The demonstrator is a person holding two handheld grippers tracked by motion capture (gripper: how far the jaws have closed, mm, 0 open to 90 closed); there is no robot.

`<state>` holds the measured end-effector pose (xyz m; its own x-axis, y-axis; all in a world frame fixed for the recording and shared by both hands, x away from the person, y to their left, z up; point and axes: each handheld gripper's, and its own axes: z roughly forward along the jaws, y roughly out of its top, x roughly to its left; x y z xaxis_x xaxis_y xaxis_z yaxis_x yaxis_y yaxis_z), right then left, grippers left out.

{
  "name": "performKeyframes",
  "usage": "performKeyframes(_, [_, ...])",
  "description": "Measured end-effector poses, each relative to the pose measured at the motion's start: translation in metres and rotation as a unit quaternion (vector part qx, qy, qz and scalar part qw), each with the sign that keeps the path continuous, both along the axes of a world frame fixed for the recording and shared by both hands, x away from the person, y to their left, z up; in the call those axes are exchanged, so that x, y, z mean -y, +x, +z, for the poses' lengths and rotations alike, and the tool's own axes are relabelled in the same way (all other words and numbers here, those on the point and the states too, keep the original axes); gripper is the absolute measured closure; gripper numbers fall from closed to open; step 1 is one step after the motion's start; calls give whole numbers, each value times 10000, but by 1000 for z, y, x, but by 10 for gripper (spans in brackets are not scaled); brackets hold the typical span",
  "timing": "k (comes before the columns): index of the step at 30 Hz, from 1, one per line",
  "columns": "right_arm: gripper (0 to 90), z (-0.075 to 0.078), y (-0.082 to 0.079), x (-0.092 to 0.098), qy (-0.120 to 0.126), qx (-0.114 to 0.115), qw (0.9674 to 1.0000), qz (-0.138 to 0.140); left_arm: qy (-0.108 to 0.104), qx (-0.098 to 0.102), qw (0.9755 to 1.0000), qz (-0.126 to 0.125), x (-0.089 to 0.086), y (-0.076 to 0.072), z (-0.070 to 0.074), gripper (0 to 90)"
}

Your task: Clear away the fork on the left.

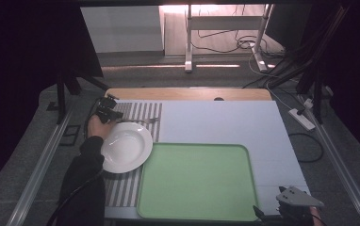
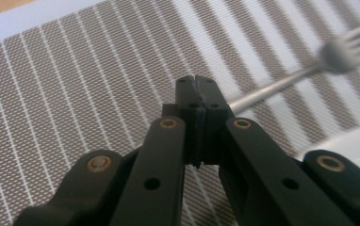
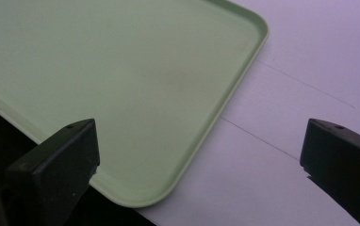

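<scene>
Fork (image 2: pixel 310 63) lies on the striped placemat (image 2: pixel 84 84) at about twelve o'clock from the white plate (image 1: pixel 126 147), its tines toward three o'clock in the high view. The left claw (image 1: pixel 108 113) has its jaws pressed together on the handle end, and in the left gripper view the shaft runs out from between the pads up to the tines at two o'clock. Since the hold sits at the very end of the handle, the lift should probably be slow and level, or the heavy tine end may droop and swing. It would be wise to raise the fork straight clear of the plate's rim before carrying it toward the green tray (image 1: pixel 197 179) at four o'clock. The right claw (image 3: pixel 201 155) rests wide open and empty over the tray's near right corner on the pale tabletop (image 1: pixel 244 122), well apart from the work.
</scene>
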<state>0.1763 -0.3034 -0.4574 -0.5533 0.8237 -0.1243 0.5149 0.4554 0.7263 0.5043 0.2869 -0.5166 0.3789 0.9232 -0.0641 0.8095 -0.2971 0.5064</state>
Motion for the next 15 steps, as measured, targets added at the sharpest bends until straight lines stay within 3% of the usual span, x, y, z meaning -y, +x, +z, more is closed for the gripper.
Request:
performKeyframes(7, [0,0,0,0,11,4,10000,-17,252,-353,9990,90,-2,8,-5,891])
performKeyframes(15, [0,0,-1,0,-16,26,10000,-12,132,-645,9976,-228,-2,-1,-2,892])
